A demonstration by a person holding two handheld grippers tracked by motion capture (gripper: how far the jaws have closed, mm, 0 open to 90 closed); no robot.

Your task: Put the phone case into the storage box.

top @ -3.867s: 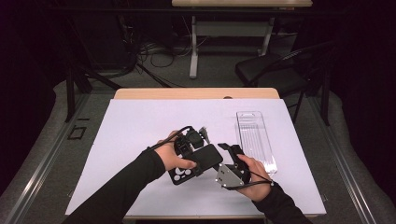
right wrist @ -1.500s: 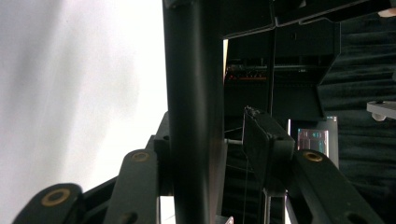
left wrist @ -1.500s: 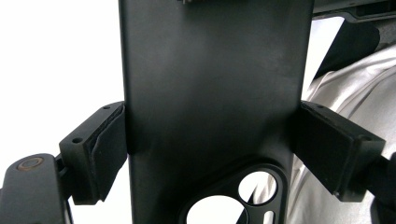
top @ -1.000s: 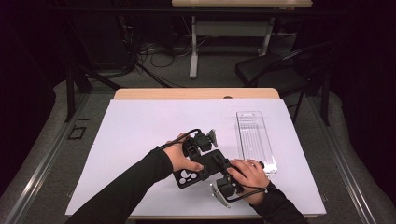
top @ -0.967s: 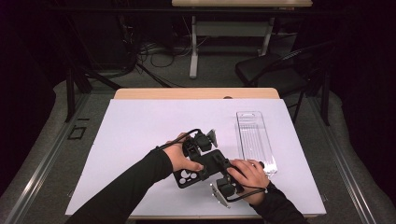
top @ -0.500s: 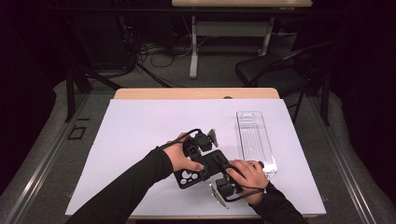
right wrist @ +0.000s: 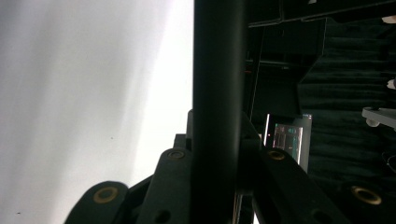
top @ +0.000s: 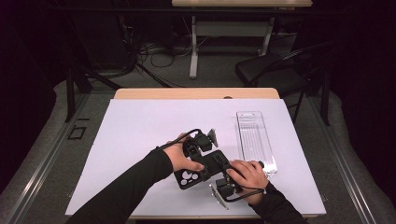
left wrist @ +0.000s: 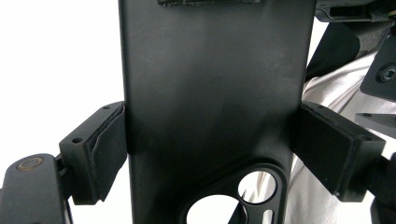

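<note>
A dark room with a black chair (top: 275, 70) and a pale desk frame at the back surrounds the table (top: 140, 121), whose white sheet covers all but a strip of wood along the far edge. On the right part of the sheet lies a clear plastic tray (top: 254, 137), long and narrow, running away from the person.

Two black-sleeved forearms come in from the near edge and meet just left of the tray's near end. Between them is a black phone case (top: 198, 171), a flat shell with round camera cutouts at its near-left end, held just above the sheet.

The left gripper (top: 201, 142) grips the case across its width: in the left gripper view its two padded jaws press on the long edges of the case (left wrist: 210, 107), one on each side, with the camera holes showing below.

The right gripper (top: 224, 179) takes the case by its other end. In the right gripper view the case (right wrist: 217, 93) stands edge-on as a thin dark bar between the jaws, which have just been closing and now sit against both faces of it.
</note>
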